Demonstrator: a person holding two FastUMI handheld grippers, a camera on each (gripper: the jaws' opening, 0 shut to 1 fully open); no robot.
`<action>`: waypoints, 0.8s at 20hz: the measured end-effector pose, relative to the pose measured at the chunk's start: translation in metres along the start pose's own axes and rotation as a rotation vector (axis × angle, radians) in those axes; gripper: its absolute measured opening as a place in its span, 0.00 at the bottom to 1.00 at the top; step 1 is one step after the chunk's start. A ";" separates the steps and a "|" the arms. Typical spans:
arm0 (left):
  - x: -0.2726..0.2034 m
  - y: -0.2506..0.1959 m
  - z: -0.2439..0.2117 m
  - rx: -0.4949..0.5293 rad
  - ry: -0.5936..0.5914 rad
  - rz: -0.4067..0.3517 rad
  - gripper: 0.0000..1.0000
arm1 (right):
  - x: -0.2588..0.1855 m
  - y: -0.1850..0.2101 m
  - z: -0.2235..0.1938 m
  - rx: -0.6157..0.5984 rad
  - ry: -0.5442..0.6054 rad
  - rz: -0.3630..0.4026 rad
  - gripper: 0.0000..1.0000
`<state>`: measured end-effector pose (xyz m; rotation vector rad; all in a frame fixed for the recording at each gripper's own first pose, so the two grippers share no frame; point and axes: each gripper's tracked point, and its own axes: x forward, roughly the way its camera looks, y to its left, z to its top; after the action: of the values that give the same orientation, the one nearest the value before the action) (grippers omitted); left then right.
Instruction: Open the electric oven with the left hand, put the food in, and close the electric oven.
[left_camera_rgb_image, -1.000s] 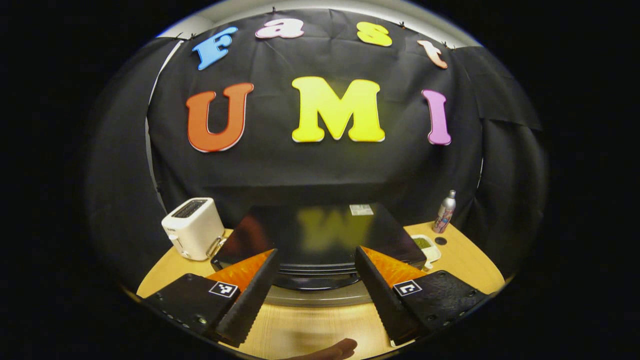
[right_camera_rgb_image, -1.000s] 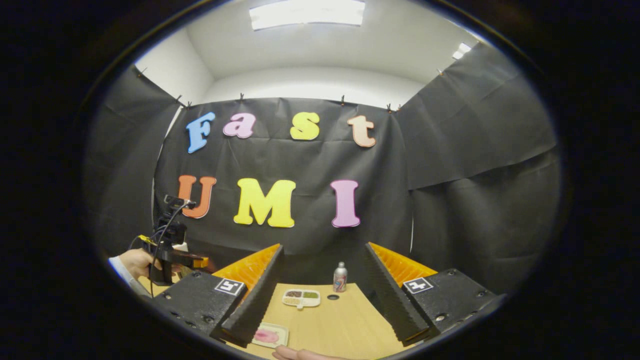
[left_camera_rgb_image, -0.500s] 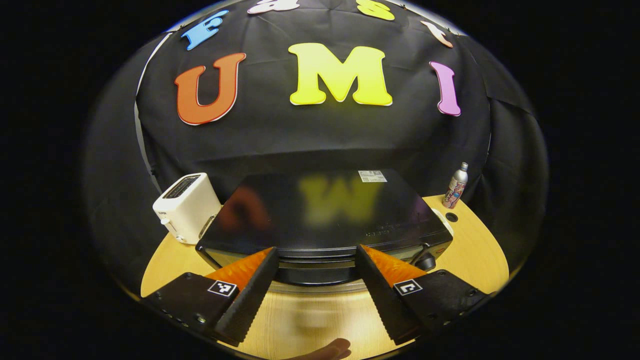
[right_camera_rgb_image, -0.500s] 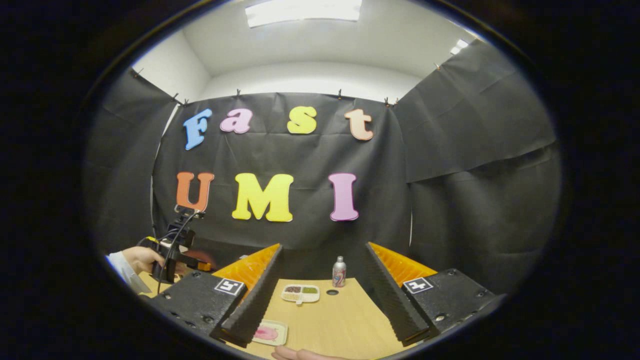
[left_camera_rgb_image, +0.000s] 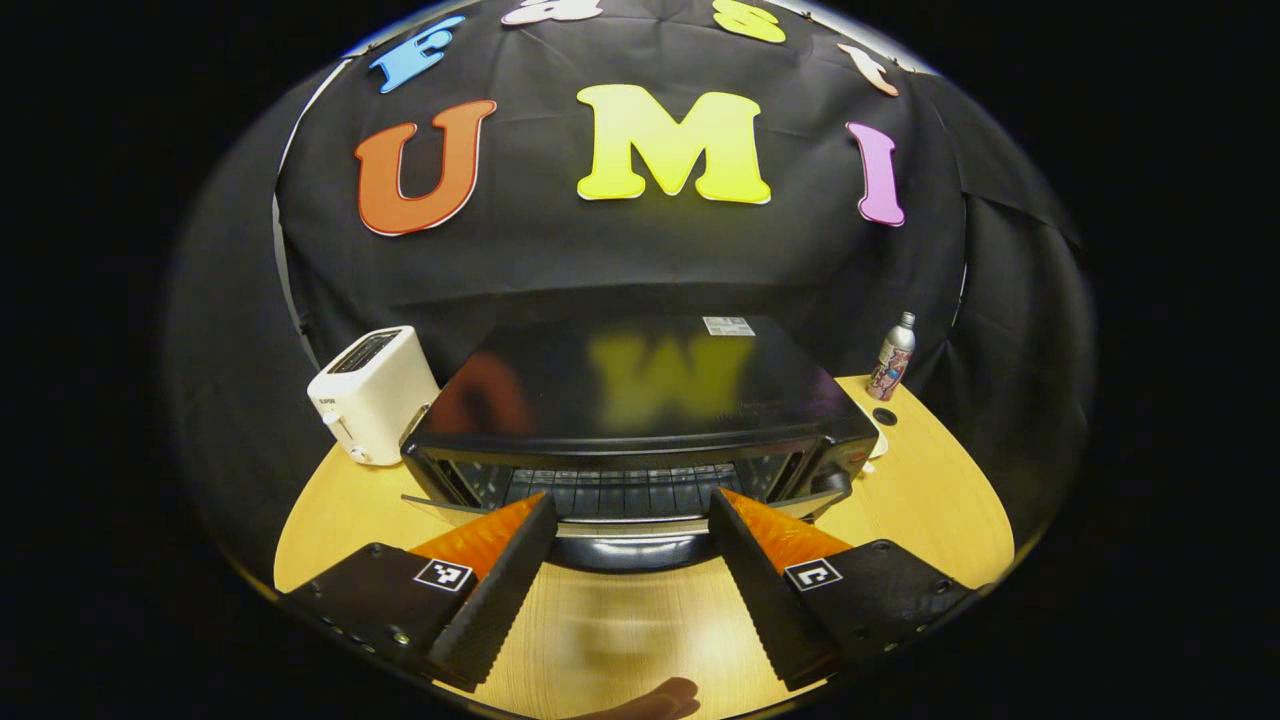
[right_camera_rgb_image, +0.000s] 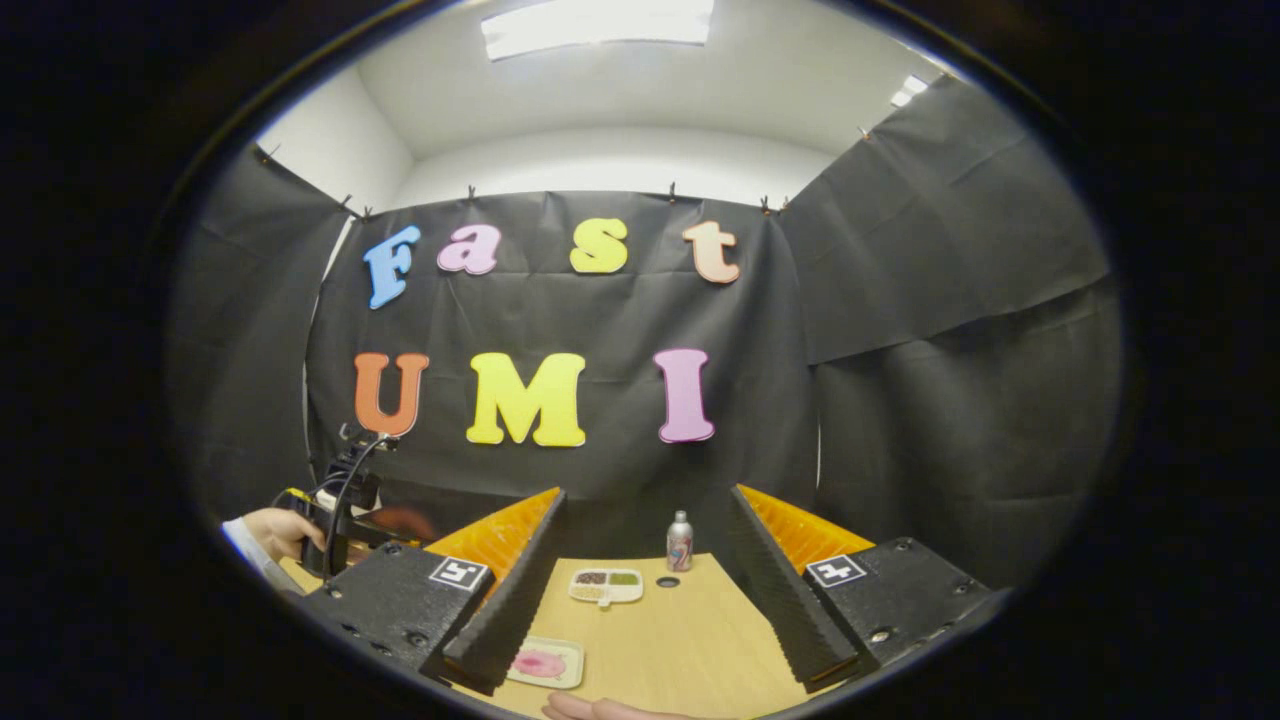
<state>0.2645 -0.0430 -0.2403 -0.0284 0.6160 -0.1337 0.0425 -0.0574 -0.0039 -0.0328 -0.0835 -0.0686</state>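
We find the electric oven (left_camera_rgb_image: 640, 420) at centre frame in the left gripper view with its door (left_camera_rgb_image: 620, 530) now partly lowered, rack bars exposed where a half second ago the front was shut. The left gripper (left_camera_rgb_image: 625, 580), jaws wide and gripping nothing, sits at the handle. The right gripper (right_camera_rgb_image: 640, 590), jaws wide and empty, waits above the food (right_camera_rgb_image: 540, 663) on its tray at lower centre. We judge that opening is under way and loading is still to come.

oven (left_camera_rgb_image: 640, 385) door ajar, rack visible | hand-held gripper (left_camera_rgb_image: 630, 520) fingers apart | toaster (left_camera_rgb_image: 372, 393) left
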 end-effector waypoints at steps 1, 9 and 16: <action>-0.005 -0.001 -0.008 -0.002 0.009 0.000 0.98 | -0.002 0.002 0.000 0.005 0.005 0.005 0.96; -0.035 -0.003 -0.069 0.002 -0.026 0.005 0.97 | -0.002 0.011 -0.019 -0.010 0.067 0.005 0.96; -0.041 -0.002 -0.130 -0.004 -0.027 0.006 0.98 | 0.036 0.014 -0.084 -0.064 0.264 0.007 0.96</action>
<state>0.1555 -0.0377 -0.3227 -0.0323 0.5889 -0.1259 0.0859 -0.0491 -0.0847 -0.0881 0.1831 -0.0677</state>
